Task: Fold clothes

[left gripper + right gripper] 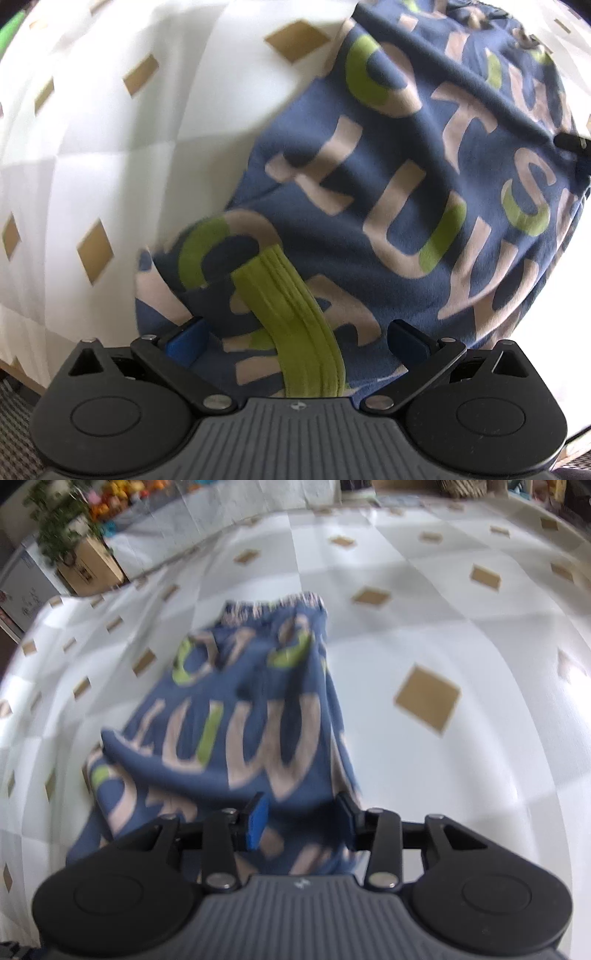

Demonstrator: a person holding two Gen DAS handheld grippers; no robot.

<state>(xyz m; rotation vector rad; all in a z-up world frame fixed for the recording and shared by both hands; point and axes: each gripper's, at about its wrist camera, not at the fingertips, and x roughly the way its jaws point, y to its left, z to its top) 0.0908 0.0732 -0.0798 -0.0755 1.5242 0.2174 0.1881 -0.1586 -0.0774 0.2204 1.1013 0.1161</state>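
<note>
The garment (236, 716) lies bunched on the table (443, 627). Both hand-held grippers, left (295, 343) and right (303, 819), spread wide over its near edge, seemingly holding nothing; closing shallow risks catching one layer.

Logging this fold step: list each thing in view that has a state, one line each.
blue lettered garment: rumpled, partly bunched, lying on the cloth.
green cuff band: lies between the left gripper's fingers, not pinched.
left gripper: open, over the garment.
right gripper: open, fabric between its fingers.
white checked tablecloth: spread flat, creased.
</note>
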